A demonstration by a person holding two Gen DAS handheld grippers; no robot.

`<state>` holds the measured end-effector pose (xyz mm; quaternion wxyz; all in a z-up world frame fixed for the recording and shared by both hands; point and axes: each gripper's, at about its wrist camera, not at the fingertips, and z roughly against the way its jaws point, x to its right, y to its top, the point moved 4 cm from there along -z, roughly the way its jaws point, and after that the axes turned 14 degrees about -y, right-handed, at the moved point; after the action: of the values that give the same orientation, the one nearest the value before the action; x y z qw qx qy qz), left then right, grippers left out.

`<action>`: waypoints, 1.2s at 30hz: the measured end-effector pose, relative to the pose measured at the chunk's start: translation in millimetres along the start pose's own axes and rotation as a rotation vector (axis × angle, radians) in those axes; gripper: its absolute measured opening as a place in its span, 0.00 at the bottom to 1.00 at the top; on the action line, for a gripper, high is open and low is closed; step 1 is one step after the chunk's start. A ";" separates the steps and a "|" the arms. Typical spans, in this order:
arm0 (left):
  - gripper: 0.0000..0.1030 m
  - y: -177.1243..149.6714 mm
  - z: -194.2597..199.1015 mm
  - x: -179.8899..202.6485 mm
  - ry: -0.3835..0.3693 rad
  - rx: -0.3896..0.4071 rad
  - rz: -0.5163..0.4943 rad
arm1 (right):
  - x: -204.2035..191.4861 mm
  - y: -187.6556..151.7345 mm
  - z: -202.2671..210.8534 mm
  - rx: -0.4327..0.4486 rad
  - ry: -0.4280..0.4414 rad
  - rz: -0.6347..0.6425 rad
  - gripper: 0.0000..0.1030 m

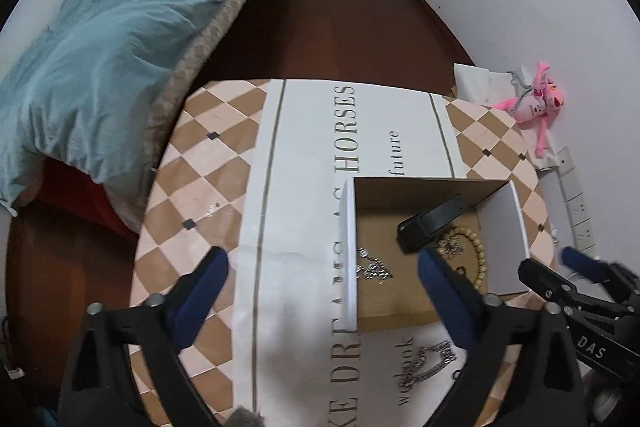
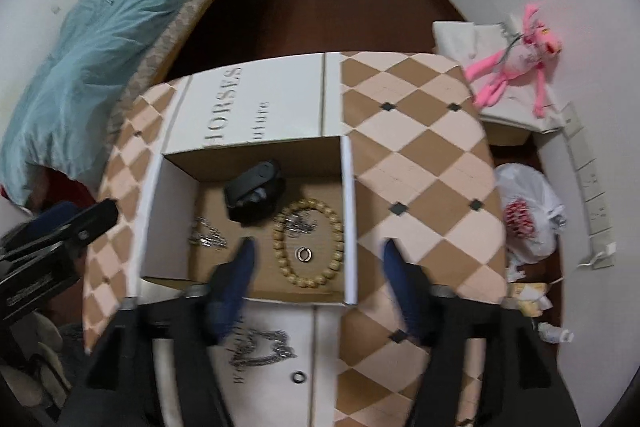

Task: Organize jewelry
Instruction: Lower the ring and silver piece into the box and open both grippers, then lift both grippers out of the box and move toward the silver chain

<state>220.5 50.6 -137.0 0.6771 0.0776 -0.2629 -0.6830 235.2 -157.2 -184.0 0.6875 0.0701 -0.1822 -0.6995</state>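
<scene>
An open cardboard box [image 2: 248, 159] [image 1: 420, 187] stands on a checkered table. Inside lie a wooden bead bracelet [image 2: 338, 227] [image 1: 480, 255], a small ring [image 2: 305, 253], silver jewelry pieces [image 2: 206, 237] [image 1: 374, 267] and a black watch [image 2: 256, 191] [image 1: 432, 223]. In front of the box a silver chain [image 2: 260, 347] [image 1: 428, 363] and a dark ring [image 2: 299, 377] lie on the white sheet. My right gripper [image 2: 318, 263] is open and empty above the box's near edge. My left gripper [image 1: 322, 275] is open and empty over the box's left wall.
The table [image 1: 192, 187] has a white printed sheet [image 1: 320, 131] across it. A bed with a blue duvet [image 1: 100, 39] is at the left. A pink plush toy [image 2: 516, 59] and a plastic bag [image 2: 528, 211] are at the right by the wall.
</scene>
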 end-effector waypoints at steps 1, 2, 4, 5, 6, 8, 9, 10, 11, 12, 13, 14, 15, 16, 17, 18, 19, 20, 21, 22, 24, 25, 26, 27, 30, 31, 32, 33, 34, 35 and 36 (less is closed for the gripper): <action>0.95 -2.8 1.5 0.5 0.011 0.006 -0.007 | 0.6 -3.3 -0.7 -0.002 -0.027 0.009 0.89; 0.95 -6.5 3.4 1.0 0.018 0.012 -0.013 | 1.3 -6.0 -1.0 -0.003 -0.039 0.013 0.91; 0.96 -11.9 5.6 2.4 0.024 0.017 -0.019 | 3.0 -12.1 -0.7 -0.004 -0.067 0.019 0.92; 0.96 -14.5 6.7 3.0 0.027 0.019 -0.021 | 4.0 -14.5 0.3 -0.002 -0.072 0.021 0.93; 0.96 -17.2 8.2 3.9 0.029 0.022 -0.023 | 4.8 -16.2 1.5 0.000 -0.076 0.022 0.95; 0.97 -22.0 12.4 6.5 0.029 0.025 -0.024 | 6.8 -19.7 8.0 0.014 -0.087 0.022 0.95; 0.97 -24.0 15.4 8.0 0.027 0.029 -0.025 | 7.1 -21.3 11.7 0.022 -0.089 0.020 0.95; 0.97 -26.1 19.5 9.9 0.025 0.035 -0.026 | 8.3 -22.8 16.9 0.033 -0.093 0.018 0.95; 0.97 -27.4 23.7 11.7 0.025 0.043 -0.028 | 9.7 -24.2 22.6 0.046 -0.096 0.016 0.95; 0.97 -28.5 27.5 13.2 0.026 0.050 -0.030 | 10.1 -25.8 27.8 0.056 -0.098 0.014 0.95; 0.97 -29.8 33.6 15.4 0.026 0.061 -0.034 | 12.2 -27.5 34.0 0.069 -0.104 0.010 0.95; 0.97 -30.6 38.3 16.9 0.025 0.069 -0.036 | 13.2 -28.1 39.3 0.081 -0.110 0.007 0.95; 0.97 -31.6 46.1 19.2 0.022 0.084 -0.038 | 14.6 -29.3 46.0 0.095 -0.114 0.005 0.95; 0.97 -32.3 52.6 21.3 0.021 0.098 -0.041 | 15.9 -30.7 52.2 0.107 -0.115 0.000 0.95; 0.97 -33.1 60.1 23.9 0.024 0.113 -0.047 | 17.4 -32.3 59.2 0.121 -0.116 -0.005 0.95; 0.97 -33.8 65.4 25.6 0.023 0.124 -0.050 | 18.8 -33.9 66.7 0.135 -0.117 -0.010 0.95; 0.97 -34.9 72.5 28.4 0.020 0.139 -0.055 | 20.0 -35.3 73.6 0.149 -0.118 -0.015 0.95; 0.97 -35.9 80.4 31.4 0.017 0.152 -0.061 | 21.9 -37.4 82.8 0.166 -0.119 -0.023 0.95; 0.97 -36.4 84.9 33.3 0.015 0.158 -0.065 | 22.7 -38.0 88.6 0.176 -0.116 -0.029 0.95; 0.97 -37.6 90.8 36.0 0.011 0.166 -0.069 | 23.7 -39.2 95.9 0.189 -0.116 -0.037 0.95; 0.97 -40.0 102.2 41.4 0.008 0.180 -0.080 | 26.1 -42.6 111.4 0.215 -0.116 -0.048 0.95; 0.97 -41.1 106.5 43.2 0.008 0.186 -0.086 | 27.7 -44.4 119.0 0.228 -0.117 -0.055 0.95; 0.97 -42.5 112.5 45.9 0.008 0.194 -0.092 | 28.5 -45.6 124.7 0.237 -0.117 -0.060 0.95; 0.97 -43.7 116.2 46.7 0.008 0.199 -0.094 | 29.4 -47.3 131.6 0.249 -0.117 -0.063 0.95; 0.97 -47.3 127.7 49.8 0.004 0.218 -0.096 | 31.5 -52.2 148.7 0.277 -0.114 -0.073 0.95; 0.97 -48.5 131.7 50.6 0.007 0.225 -0.095 | 31.9 -54.3 153.6 0.284 -0.112 -0.075 0.95; 0.97 -49.4 134.5 51.0 0.004 0.231 -0.091 | 32.5 -56.4 157.5 0.288 -0.106 -0.079 0.95; 0.97 -49.9 136.2 50.8 0.004 0.235 -0.086 | 32.9 -58.5 161.6 0.294 -0.097 -0.084 0.95; 0.97 -50.5 138.0 50.1 0.013 0.239 -0.075 | 33.1 -60.6 164.7 0.298 -0.092 -0.086 0.95; 0.97 -50.9 138.7 49.9 0.019 0.241 -0.070 | 33.8 -62.5 166.8 0.302 -0.088 -0.091 0.95; 0.97 -52.8 139.0 49.7 0.023 0.242 -0.069 | 34.6 -64.3 167.1 0.302 -0.085 -0.094 0.95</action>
<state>106.0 35.0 -31.0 0.6418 0.1756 -0.3330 -0.6681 115.3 -165.7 -46.9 0.6273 0.1515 -0.3106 -0.6979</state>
